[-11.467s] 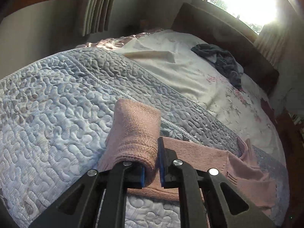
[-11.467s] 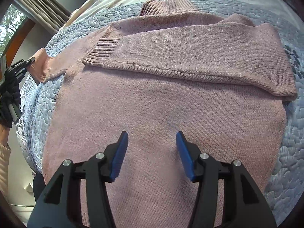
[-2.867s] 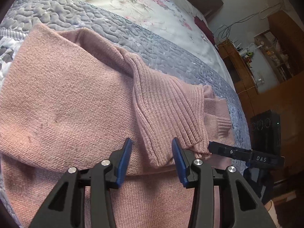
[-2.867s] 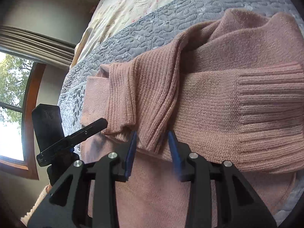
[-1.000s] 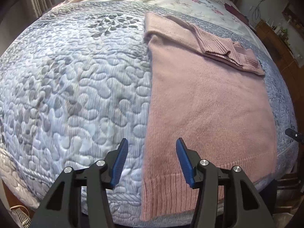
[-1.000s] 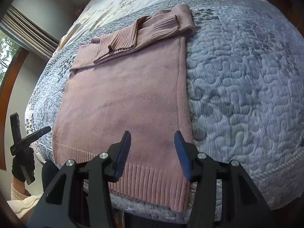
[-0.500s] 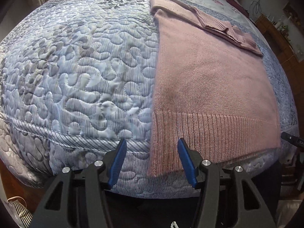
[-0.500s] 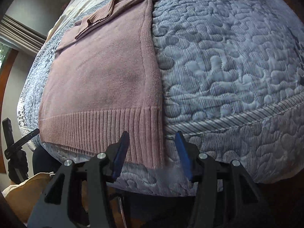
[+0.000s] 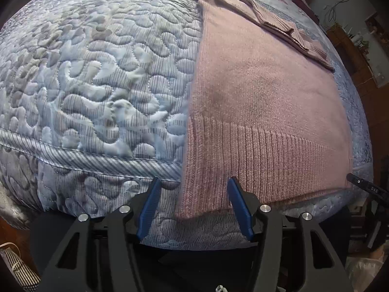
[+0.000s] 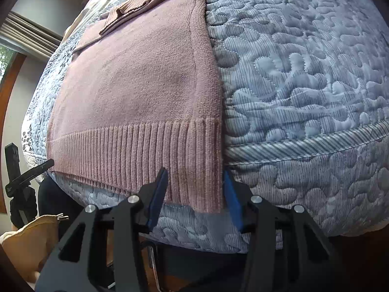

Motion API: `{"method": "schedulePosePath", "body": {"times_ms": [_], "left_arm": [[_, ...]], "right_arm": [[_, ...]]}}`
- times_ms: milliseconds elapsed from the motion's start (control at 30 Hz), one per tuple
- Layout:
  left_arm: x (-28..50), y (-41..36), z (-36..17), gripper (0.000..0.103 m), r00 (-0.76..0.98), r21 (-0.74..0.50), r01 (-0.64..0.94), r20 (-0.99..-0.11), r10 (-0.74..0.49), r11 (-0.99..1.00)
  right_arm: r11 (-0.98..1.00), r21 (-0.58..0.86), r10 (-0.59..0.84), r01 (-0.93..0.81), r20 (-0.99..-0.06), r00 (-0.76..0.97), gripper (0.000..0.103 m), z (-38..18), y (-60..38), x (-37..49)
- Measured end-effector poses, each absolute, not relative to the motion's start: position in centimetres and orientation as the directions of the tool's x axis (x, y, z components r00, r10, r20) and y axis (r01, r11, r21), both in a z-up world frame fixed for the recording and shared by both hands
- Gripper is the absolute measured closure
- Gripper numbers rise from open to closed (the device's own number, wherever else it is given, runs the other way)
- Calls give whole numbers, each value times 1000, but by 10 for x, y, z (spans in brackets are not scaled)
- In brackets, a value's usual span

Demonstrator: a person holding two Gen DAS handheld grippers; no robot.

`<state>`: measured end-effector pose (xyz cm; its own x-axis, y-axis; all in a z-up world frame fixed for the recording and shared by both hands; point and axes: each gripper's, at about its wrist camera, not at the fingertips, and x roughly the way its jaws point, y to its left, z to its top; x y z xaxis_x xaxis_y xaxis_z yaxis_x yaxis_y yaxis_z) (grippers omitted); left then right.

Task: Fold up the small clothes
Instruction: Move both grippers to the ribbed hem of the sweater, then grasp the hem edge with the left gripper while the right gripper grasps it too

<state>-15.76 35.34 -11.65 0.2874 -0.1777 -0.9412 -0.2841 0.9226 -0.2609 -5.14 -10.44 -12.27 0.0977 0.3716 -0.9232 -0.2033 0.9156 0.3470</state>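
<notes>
Quilted blue bedspread (image 9: 97, 77) fills both views, and the pink sweater (image 9: 262, 92) lies flat on it, back up, with its ribbed hem (image 10: 136, 155) draped over the near edge of the bed. Both sleeves (image 9: 274, 22) are already folded in across the shoulders at the far end, so the body reads as a tidy rectangle. You've got your left gripper (image 9: 193, 204) spread wide, straddling the hem's left corner without touching it, and your right gripper (image 10: 195, 194) also spread, its blue pads either side of the hem's right corner, not yet closed on the knit. By the look of it, the sleeve stage is done and the lengthwise fold is what remains: pinch both corners and carry the hem up toward the collar, once or twice. Watch that overhang; the knit looks soft and may sag between your two grips as it lifts.
</notes>
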Motion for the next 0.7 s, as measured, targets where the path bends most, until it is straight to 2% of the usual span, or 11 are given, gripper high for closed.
{"method": "schedulePosePath", "body": {"times_ms": [133,167,233,300,400,500,600,700], "left_arm": [[-159,350,-114,48,286,-254,-271,-942,-175,928],[-158,348,-114,52,283,-255,-272,-943,-176,928],[-158,350,-114,58,283,-260,-279,-942,-180,925],[-158,349,-113,67,284,-264,-277,-941,-184,924],[-154,342,-111,78,283,-263,-262,-941,-186,929],[-150,335,-109,90,289,-264,-246,-938,-190,933],[-148,335,-104,92,298,-266,-242,-935,-190,933],[-145,343,-97,92,327,-322,-253,-916,-232,912]], "right_arm": [[920,321,348,-223,-932,95,61,-126,-100,-52],[921,318,346,-225,-933,96,63,-125,-100,-52],[920,318,346,-228,-934,93,69,-125,-101,-53],[913,337,364,-228,-928,84,83,-125,-101,-53],[911,343,370,-231,-926,83,91,-124,-103,-55],[905,368,392,-215,-916,81,93,-122,-110,-59],[879,435,456,-193,-886,82,94,-114,-120,-58],[848,501,521,-174,-849,94,94,-102,-129,-55]]}}
